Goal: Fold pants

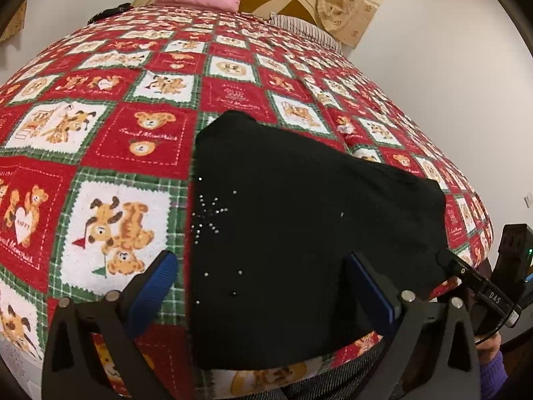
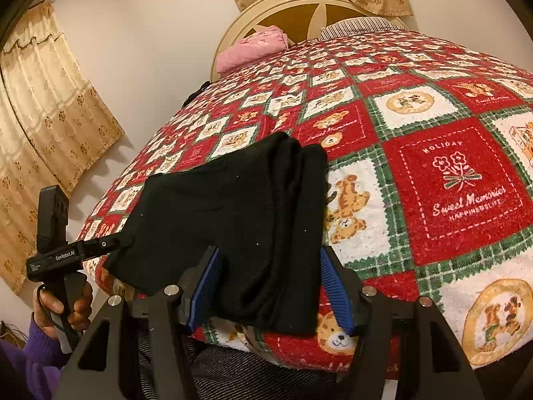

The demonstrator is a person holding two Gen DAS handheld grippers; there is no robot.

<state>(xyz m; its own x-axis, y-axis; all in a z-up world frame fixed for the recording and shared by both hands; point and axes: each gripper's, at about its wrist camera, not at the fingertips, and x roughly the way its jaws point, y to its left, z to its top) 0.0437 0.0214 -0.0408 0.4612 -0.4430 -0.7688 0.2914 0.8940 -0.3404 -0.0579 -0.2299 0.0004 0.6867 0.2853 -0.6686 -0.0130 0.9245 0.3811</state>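
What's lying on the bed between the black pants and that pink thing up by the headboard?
Only bare teddy-bear blanket between the black pants and the pink bundle, clearest in the right wrist view.

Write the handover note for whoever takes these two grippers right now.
Left gripper: open, holding nothing, over the near part of the black pants.
Right gripper: open, holding nothing, over the pants' near edge.
Pants: folded into a compact stack near the front edge of the bear-print blanket.
Done: pants appear folded.
Left: possibly a final fold or tidy; cannot tell.
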